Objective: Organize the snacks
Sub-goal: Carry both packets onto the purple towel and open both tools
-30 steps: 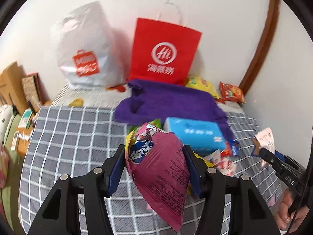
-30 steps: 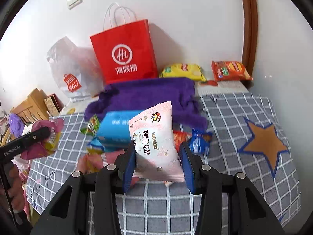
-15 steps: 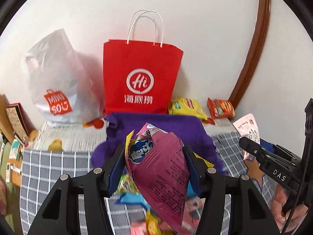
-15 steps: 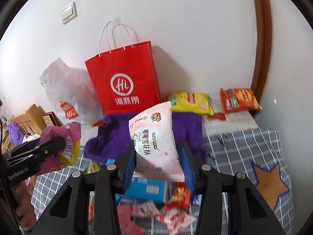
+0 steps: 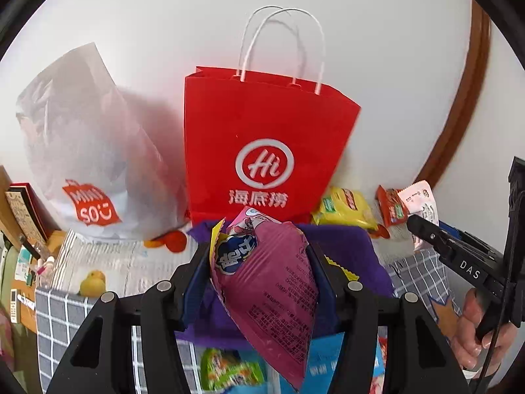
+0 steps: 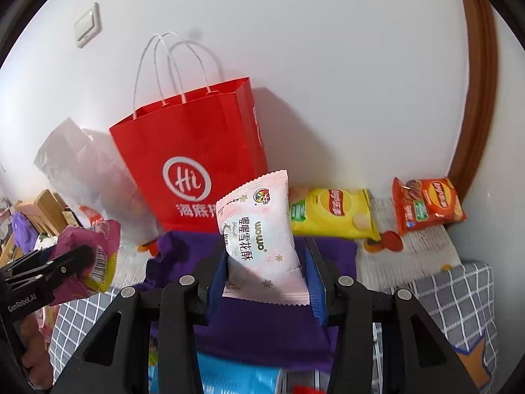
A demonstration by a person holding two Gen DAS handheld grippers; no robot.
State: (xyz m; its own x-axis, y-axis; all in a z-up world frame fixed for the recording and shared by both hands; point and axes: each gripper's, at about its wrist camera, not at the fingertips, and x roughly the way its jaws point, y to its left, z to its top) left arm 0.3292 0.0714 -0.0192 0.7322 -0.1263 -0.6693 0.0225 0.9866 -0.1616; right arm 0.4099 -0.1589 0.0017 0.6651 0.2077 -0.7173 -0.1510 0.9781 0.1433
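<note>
My left gripper (image 5: 259, 269) is shut on a magenta snack bag (image 5: 272, 292), held up in front of the purple cloth bag (image 5: 354, 249). My right gripper (image 6: 265, 272) is shut on a pale pink snack packet (image 6: 259, 233) with dark lettering. A red paper bag (image 5: 262, 151) with white handles stands upright against the wall straight ahead; in the right wrist view the red paper bag (image 6: 193, 164) is just left of the packet. The right gripper (image 5: 423, 229) with its packet shows at the right of the left wrist view, the left gripper (image 6: 75, 259) at the left of the right wrist view.
A white plastic bag (image 5: 88, 151) stands left of the red one. A yellow chip bag (image 6: 331, 213) and an orange chip bag (image 6: 426, 203) lie by the wall at the right. A blue packet (image 6: 236, 377) and other snacks lie below on the grey checked cloth (image 6: 459, 292).
Both grippers have carried their packets forward over the snack pile toward the red paper bag, which now looms larger. The grips have not changed.
</note>
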